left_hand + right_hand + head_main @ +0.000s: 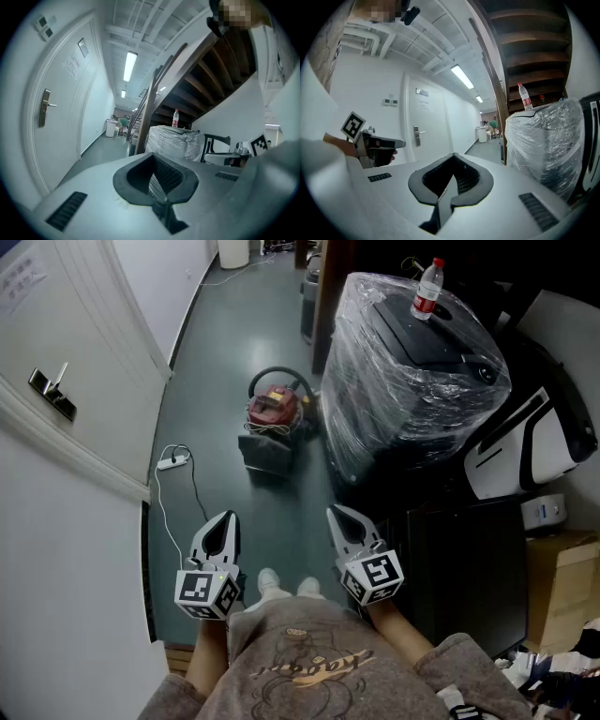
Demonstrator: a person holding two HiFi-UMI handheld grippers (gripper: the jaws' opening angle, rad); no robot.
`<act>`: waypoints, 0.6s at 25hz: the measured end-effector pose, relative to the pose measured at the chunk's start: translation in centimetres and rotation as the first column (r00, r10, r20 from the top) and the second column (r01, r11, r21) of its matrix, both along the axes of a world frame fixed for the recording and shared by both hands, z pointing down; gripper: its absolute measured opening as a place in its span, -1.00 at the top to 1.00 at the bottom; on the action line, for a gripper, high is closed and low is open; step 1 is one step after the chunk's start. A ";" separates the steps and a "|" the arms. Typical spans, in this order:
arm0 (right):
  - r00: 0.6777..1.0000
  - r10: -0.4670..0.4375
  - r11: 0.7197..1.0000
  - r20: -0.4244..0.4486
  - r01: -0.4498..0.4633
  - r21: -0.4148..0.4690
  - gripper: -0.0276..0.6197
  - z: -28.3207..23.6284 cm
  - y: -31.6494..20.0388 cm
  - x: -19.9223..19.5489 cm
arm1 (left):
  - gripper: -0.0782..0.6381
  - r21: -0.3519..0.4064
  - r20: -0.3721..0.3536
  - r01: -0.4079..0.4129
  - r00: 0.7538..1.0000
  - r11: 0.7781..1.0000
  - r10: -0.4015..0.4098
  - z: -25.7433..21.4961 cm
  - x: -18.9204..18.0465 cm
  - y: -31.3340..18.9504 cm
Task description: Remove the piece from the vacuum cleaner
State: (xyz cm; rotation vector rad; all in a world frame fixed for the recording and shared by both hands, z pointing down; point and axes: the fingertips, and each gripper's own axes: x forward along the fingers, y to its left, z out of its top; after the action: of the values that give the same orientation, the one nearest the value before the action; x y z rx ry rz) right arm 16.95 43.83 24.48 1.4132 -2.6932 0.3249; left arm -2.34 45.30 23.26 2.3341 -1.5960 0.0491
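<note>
While the left claw [223, 523] and right claw [339, 519] sit shut and empty, the vacuum cleaner [273, 411] well ahead looks rigid; its hose [277, 370] seems the light, stiff part to grasp.

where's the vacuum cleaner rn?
Head view, centre: the red vacuum cleaner sits on the floor ahead of the person, just left of the plastic-wrapped machine, with the white power strip off to its left.
</note>
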 end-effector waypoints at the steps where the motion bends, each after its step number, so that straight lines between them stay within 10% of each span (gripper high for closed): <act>1: 1.000 -0.010 1.000 0.011 0.010 -0.001 0.93 -0.1 0.0 -0.1 | 0.79 -0.003 0.000 -0.001 1.000 1.000 0.001 0.1 0.1 -0.1; 15: 0.999 -0.053 0.998 -0.005 0.053 -0.038 0.93 2.3 -1.5 1.2 | 0.79 0.004 -0.036 0.026 0.999 1.000 -0.026 1.4 1.0 -2.7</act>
State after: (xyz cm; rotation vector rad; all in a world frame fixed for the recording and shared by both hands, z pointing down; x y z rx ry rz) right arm 18.11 42.32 26.81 1.3285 -2.6992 0.3651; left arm -1.35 42.62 24.69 2.3036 -1.6107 -0.0018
